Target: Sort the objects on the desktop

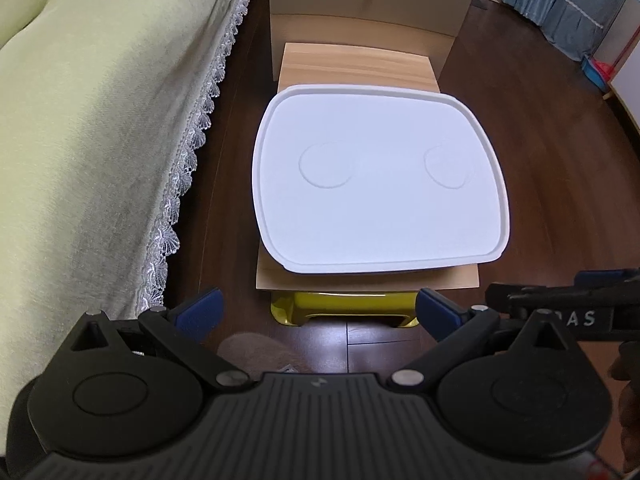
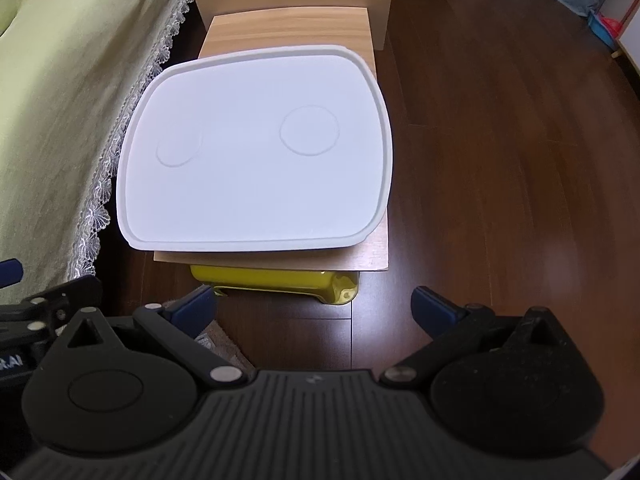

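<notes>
Both hand-held grippers, left point(image 1: 320, 312) and right point(image 2: 314, 306), hang wide open and empty short of a bare white tray point(image 2: 256, 240) on a small wooden table point(image 2: 372, 256), with no desktop objects in view, so sorting seemingly awaits items or is finished.

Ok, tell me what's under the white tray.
The white tray lies on a light wooden board, which sticks out past its near and far edges. Under the board's near end a yellow stool shows. Whatever else supports the board is covered.
</notes>
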Motion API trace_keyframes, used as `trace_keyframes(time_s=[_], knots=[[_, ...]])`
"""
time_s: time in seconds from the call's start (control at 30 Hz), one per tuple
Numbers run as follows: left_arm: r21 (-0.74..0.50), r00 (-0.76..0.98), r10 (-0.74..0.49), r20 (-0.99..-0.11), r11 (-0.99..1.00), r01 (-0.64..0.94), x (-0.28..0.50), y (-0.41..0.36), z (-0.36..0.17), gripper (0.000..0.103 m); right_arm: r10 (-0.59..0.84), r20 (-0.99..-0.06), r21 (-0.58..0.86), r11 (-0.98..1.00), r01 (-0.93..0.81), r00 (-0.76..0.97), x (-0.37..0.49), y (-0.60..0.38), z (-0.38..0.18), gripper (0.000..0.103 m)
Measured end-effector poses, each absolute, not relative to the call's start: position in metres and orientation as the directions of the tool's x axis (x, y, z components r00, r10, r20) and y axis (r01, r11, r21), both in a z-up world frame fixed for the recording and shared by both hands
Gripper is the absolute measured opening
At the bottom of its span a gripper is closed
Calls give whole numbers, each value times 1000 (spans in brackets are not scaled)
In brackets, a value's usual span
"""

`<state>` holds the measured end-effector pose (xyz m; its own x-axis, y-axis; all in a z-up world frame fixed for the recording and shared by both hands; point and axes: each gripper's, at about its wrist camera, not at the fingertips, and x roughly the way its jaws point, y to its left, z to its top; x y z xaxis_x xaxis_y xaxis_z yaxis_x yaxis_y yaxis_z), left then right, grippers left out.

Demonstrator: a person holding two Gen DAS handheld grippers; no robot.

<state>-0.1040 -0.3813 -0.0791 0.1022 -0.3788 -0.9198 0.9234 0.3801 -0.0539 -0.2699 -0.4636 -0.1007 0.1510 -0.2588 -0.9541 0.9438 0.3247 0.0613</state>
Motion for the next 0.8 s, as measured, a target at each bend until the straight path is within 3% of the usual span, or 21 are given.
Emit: trace_keyframes(time_s=[0.8], knots=[[-59,99,-370,-924,393,918,-108,-385,-86,102,-244,-953,89,343,935,180,-278,-466,-109,102]])
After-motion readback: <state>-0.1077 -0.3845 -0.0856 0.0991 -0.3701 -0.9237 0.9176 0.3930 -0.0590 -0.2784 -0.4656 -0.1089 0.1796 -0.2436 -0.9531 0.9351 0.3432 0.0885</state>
